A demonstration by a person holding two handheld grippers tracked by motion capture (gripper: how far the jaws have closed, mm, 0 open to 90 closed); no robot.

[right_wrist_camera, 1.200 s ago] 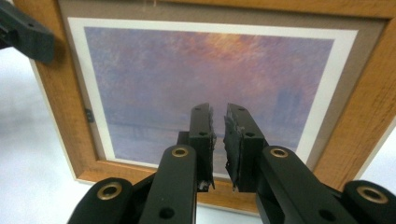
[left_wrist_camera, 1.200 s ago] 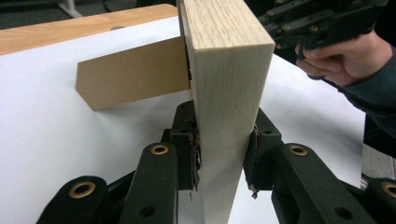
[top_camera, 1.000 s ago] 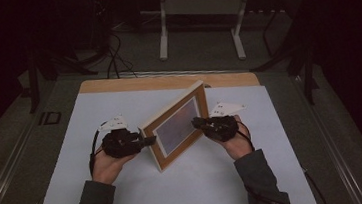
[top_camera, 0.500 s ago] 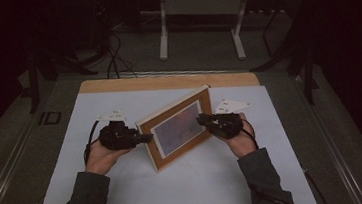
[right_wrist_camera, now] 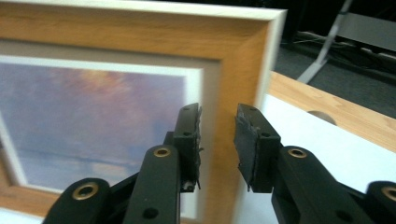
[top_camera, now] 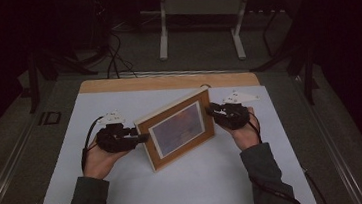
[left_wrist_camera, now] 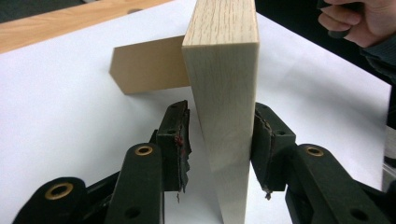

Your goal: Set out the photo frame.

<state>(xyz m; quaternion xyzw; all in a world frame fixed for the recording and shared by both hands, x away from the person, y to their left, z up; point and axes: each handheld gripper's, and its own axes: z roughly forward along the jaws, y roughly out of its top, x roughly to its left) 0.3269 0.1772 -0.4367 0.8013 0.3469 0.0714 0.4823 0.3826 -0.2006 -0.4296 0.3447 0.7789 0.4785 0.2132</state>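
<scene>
A wooden picture frame [top_camera: 176, 130] with a purple-blue sunset print stands upright on the white tabletop [top_camera: 187, 192], propped by its brown back stand [left_wrist_camera: 149, 65]. My left gripper [top_camera: 142, 136] is at the frame's left edge. In the left gripper view its jaws straddle that pale edge [left_wrist_camera: 224, 93] and have just been opening; the left pad [left_wrist_camera: 180, 135] stands clear of the wood. My right gripper [top_camera: 211, 111] is at the frame's right side. Its jaws [right_wrist_camera: 218, 112] have also just been opening, and the frame's border [right_wrist_camera: 116, 56] lies just beyond the tips with nothing between them.
A bare wooden strip [top_camera: 167, 81] with a round hole runs along the table's far edge. Beyond it are dark floor, cables [top_camera: 114, 58] and a white metal stand [top_camera: 195, 5]. White tabletop stretches in front of the frame and to both sides.
Both grippers' jaws have widened off the frame. The right hand has drawn slightly away toward the far right. The frame has settled a little more upright on the table.
</scene>
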